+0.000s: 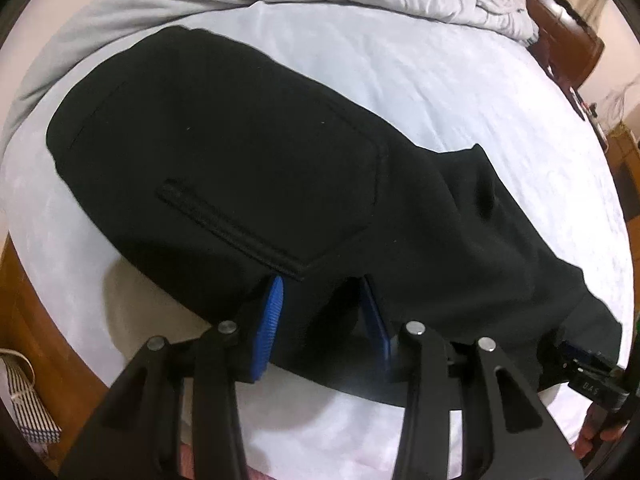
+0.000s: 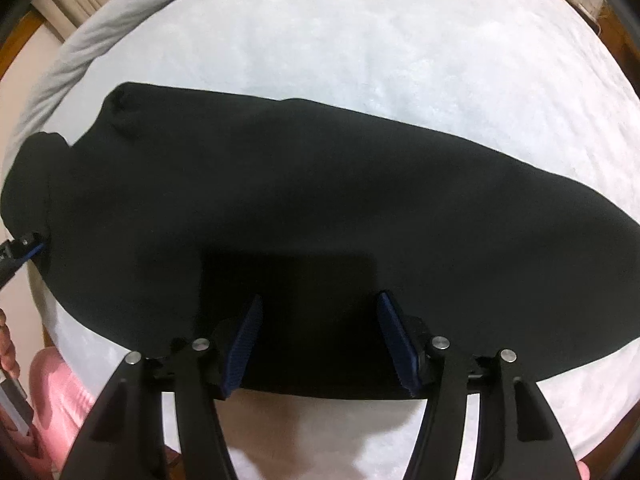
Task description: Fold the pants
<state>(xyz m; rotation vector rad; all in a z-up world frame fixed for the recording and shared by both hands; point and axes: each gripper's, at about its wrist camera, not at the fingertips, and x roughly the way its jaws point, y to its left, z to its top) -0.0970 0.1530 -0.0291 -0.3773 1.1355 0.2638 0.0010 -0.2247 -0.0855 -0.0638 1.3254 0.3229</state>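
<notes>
While the pants (image 1: 240,152) lie flat on the bed (image 1: 460,80), likely halved lengthwise | left gripper (image 1: 320,300) parted, empty, over near edge by pocket | right gripper (image 2: 320,320) wide, empty, above the leg | both seem poised for the next fold.

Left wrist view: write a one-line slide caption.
Open left gripper over black pants lying on a white bed.
</notes>
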